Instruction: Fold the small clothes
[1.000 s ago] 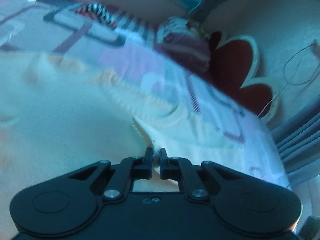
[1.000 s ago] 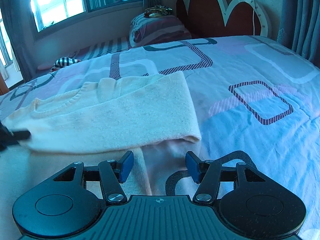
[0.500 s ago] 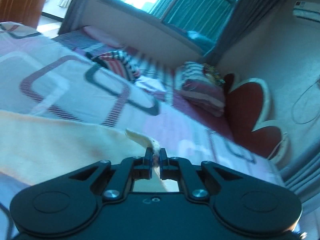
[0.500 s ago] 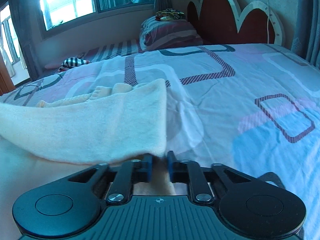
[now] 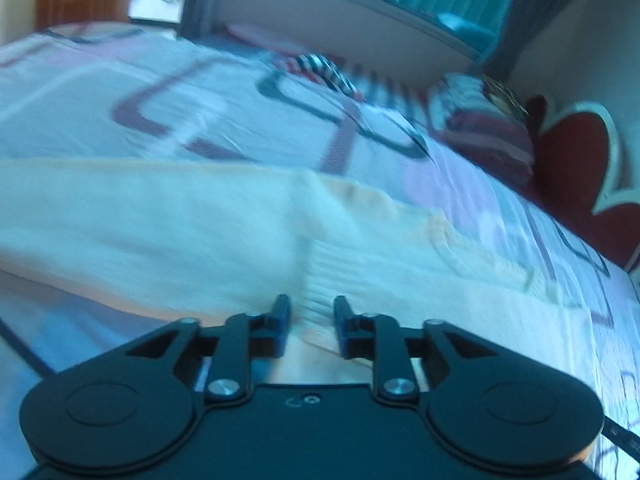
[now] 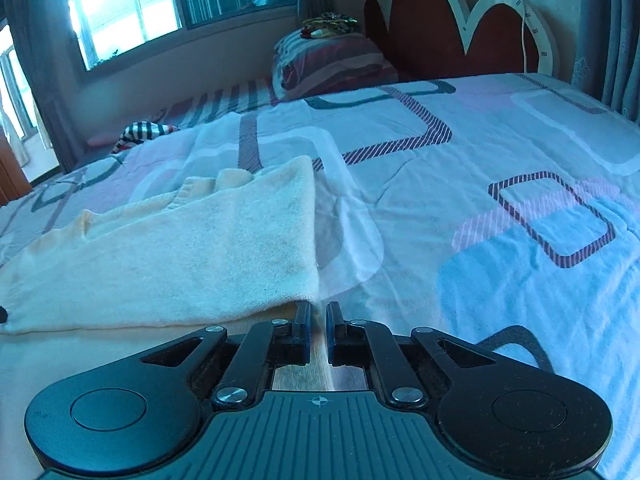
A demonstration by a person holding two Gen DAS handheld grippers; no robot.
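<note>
Two claws: my left claw (image 5: 308,312) and my right claw (image 6: 318,320) both sit low over the cream knitted sweater (image 6: 192,248) spread on the bed's patterned quilt (image 6: 480,152).
Left change: my left claw has just been opening; a second ago it pinched a cream edge, and now its jaws stand partly apart with the ribbed hem between them, the pads no longer pressing.
Right change: my right claw, wide a second ago, has closed down on the near corner of the sweater, where a strip of cloth shows in the narrow gap.
Meaning: I judge one flap is laid over and let go, and the next fold starts from my right-hand corner.
Sweater place: it lies folded once, on the quilt's left part in the right view.
Hard to see: my left view is smeared by motion, so the hem's lie is unclear.
Hidden: my right claw covers the corner itself, so I cannot tell how many layers it holds.
</note>
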